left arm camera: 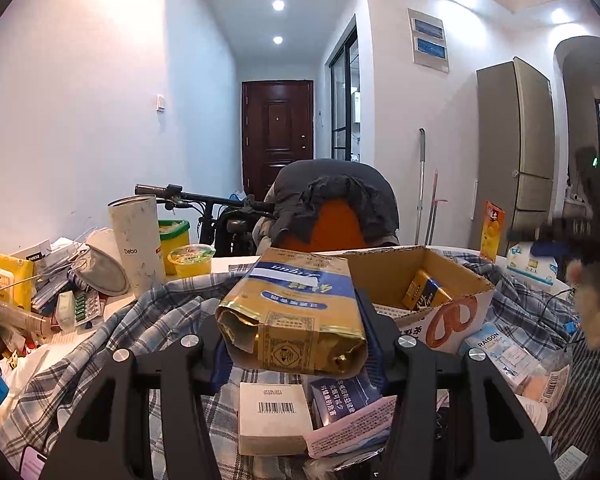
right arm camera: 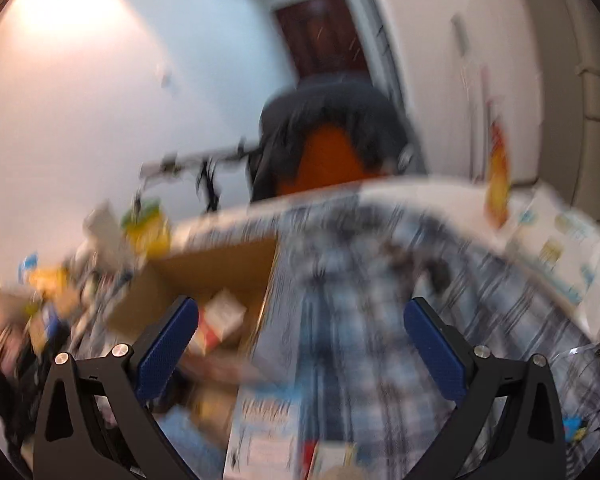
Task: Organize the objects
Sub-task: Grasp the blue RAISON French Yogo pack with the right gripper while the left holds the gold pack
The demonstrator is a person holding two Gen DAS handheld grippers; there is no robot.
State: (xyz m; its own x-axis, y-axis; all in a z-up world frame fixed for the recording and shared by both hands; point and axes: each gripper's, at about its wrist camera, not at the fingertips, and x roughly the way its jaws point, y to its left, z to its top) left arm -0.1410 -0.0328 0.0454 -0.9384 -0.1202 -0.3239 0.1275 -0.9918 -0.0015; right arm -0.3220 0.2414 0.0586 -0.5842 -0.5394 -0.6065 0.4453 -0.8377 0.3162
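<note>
The gold foil packet with a blue and white label band (left arm camera: 296,312) is clamped between the two black fingers of the left hand-held gripper (left arm camera: 296,332), held lengthwise above the clutter, its crumpled, torn end toward the camera. Just beyond and right of it stands an open brown cardboard box with an orange pretzel print on its white front (left arm camera: 452,320). Inside that box lies a small gold and blue packet (left arm camera: 426,290), tilted against the inner wall; the rest of the box floor is hidden by the near wall. In the blurred right wrist view the same box (right arm camera: 216,264) holds a pale carton with a red lower part (right arm camera: 220,320).

Under the held packet lie a white box with a barcode label (left arm camera: 274,416) and a dark blue box with white lettering (left arm camera: 348,400), both on a blue and white checked cloth (left arm camera: 140,332) spread over the worktop (left arm camera: 236,262).

The right hand-held gripper (right arm camera: 300,344) has its blue-padded jaws spread wide with nothing between them, above the checked cloth beside the box.

On the left stand a white marbled cup marked Debo (left arm camera: 138,240), a sealed yellow jelly cup (left arm camera: 191,260) and a yellow tub with a green lid (left arm camera: 174,236).
</note>
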